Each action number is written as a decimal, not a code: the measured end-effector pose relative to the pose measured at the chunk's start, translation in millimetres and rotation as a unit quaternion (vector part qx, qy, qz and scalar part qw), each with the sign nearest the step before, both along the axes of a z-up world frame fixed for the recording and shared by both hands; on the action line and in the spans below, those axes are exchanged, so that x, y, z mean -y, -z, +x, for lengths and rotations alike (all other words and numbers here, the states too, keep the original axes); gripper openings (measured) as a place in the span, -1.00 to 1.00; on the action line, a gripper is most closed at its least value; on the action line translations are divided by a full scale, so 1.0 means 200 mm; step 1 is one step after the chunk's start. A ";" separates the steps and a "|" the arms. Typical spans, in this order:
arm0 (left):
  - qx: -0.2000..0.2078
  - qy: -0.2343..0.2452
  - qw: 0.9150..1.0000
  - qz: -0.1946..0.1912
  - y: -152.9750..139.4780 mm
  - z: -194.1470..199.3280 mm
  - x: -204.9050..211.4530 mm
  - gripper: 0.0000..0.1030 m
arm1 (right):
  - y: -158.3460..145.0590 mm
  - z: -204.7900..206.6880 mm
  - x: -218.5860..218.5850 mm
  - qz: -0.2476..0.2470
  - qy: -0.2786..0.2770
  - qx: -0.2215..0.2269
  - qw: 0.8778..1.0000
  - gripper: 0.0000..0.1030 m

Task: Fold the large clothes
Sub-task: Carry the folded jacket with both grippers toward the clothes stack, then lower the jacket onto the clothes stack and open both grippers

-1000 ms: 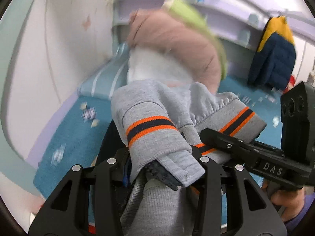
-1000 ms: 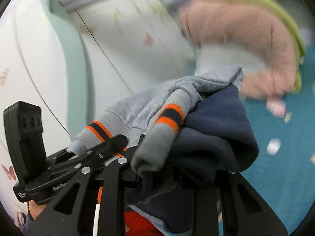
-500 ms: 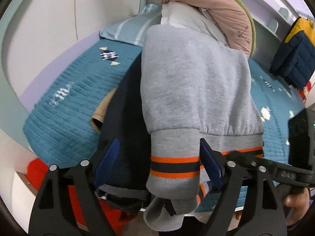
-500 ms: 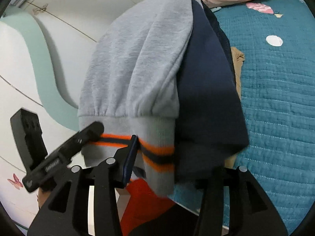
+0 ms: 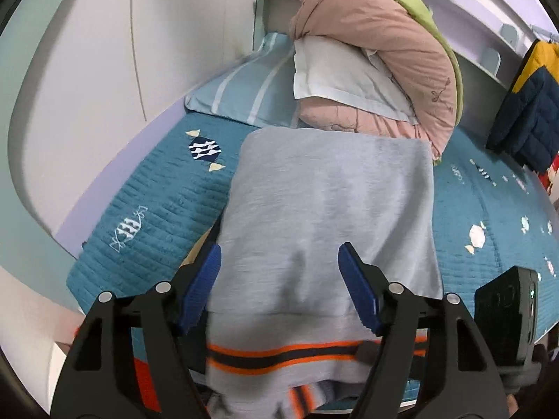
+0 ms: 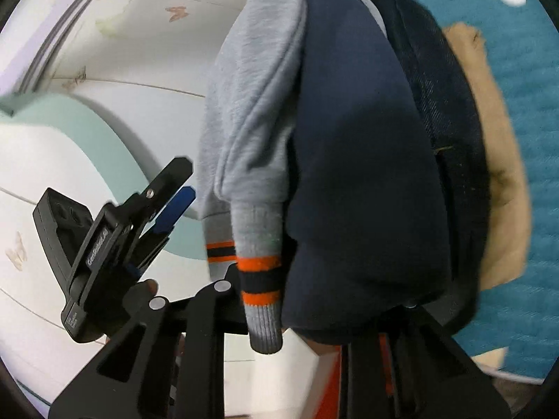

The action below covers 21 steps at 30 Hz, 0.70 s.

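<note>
A folded grey sweatshirt (image 5: 325, 216) with orange and dark striped cuffs lies on a stack of clothes on the teal bed (image 5: 150, 202). My left gripper (image 5: 279, 279) is open, its blue pads on either side of the sweatshirt's near edge without touching it. In the right wrist view the grey sweatshirt (image 6: 255, 80) lies over a navy garment (image 6: 356, 160), dark denim and a tan garment (image 6: 503, 188). The stack hides my right gripper's fingertips; its black frame sits under the stack's edge. The left gripper (image 6: 174, 188) shows there, open.
A pink duvet (image 5: 377, 45) and white pillow (image 5: 342, 80) are piled at the head of the bed on a striped blue pillow (image 5: 251, 90). A yellow and navy jacket (image 5: 527, 104) hangs at the right. White wall panels border the bed on the left.
Both grippers held the sweatshirt up by its cuffs a second ago. It was laid flat on the stack, the left gripper opened and let go, and both grippers drew back.
</note>
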State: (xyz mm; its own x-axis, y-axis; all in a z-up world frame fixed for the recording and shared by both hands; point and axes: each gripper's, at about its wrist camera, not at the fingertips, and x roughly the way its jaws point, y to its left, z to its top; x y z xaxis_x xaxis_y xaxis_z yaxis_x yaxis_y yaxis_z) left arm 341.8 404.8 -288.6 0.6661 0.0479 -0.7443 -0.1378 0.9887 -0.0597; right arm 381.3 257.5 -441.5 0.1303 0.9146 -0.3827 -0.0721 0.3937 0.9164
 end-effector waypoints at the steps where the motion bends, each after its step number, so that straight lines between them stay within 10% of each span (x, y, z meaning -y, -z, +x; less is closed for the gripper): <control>1: -0.005 0.000 1.000 0.005 0.00 0.01 0.00 0.37 | 0.04 0.01 0.01 0.014 0.005 -0.019 1.000 -0.58; 9: -0.031 -0.019 0.999 0.010 0.13 -0.09 0.07 0.39 | 0.05 0.00 0.19 -0.093 -0.018 0.035 0.995 -0.28; 16: 0.012 -0.008 1.000 -0.025 0.04 -0.19 0.18 0.46 | -0.23 0.05 0.39 -0.167 -0.036 0.165 0.971 -0.29; 21: -0.027 -0.022 0.998 -0.058 0.17 -0.10 0.17 0.52 | -0.47 0.21 0.40 -0.171 -0.024 0.252 0.952 -0.43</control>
